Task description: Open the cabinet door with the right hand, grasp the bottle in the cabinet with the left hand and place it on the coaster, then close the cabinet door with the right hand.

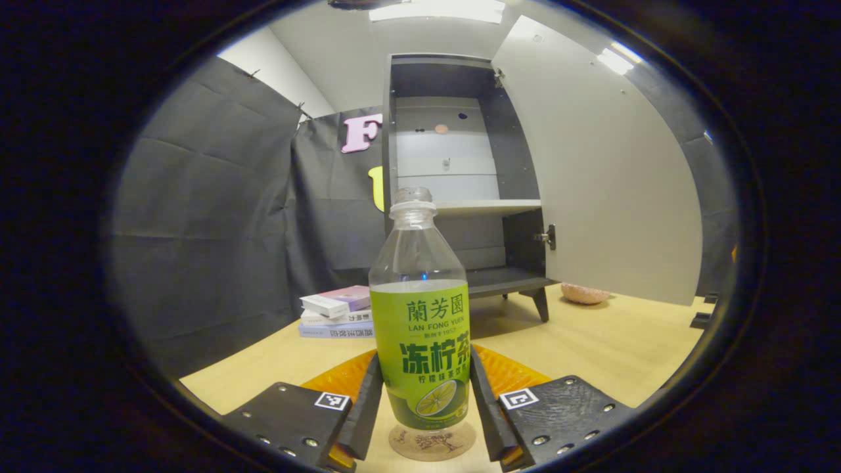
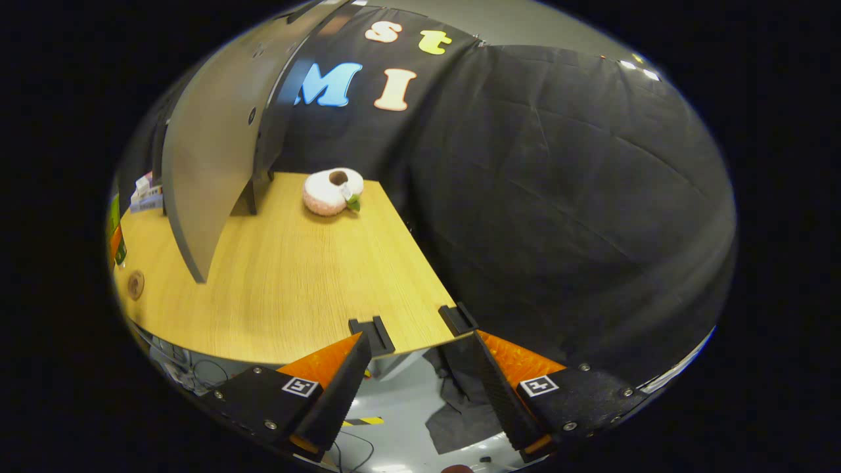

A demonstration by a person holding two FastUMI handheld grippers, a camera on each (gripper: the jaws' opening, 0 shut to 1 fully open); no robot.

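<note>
- Two fingers of the left gripper (image 1: 426, 401) flank the bottle (image 1: 420, 328) low on its label, one on each side; whether both pads press or have just let go I cannot tell.
- Bottle stands upright on the coaster (image 1: 432, 441), out of the cabinet (image 1: 460, 197).
- Handling, as a judgement: clear thin plastic, cap off or hard to make out, little liquid visible above the label; likely light and easy to tip. Walls will dent under a hard squeeze; the label wrap may be slick.
- Best hold looks like the straight labelled mid-body, not the tapering shoulder or neck, with the fingers kept level.
- Cabinet door (image 1: 604, 171) stands wide open; shelves inside look bare.
- Books (image 1: 335, 312) lie stacked on the table (image 1: 617, 355) left of the cabinet; a pink plush thing (image 1: 585, 293) sits behind the door.
- Right gripper (image 2: 420, 374) hangs off the table's near edge, jaws apart, nothing between them, well short of the door.
- Closing the door looks like the step left.
</note>
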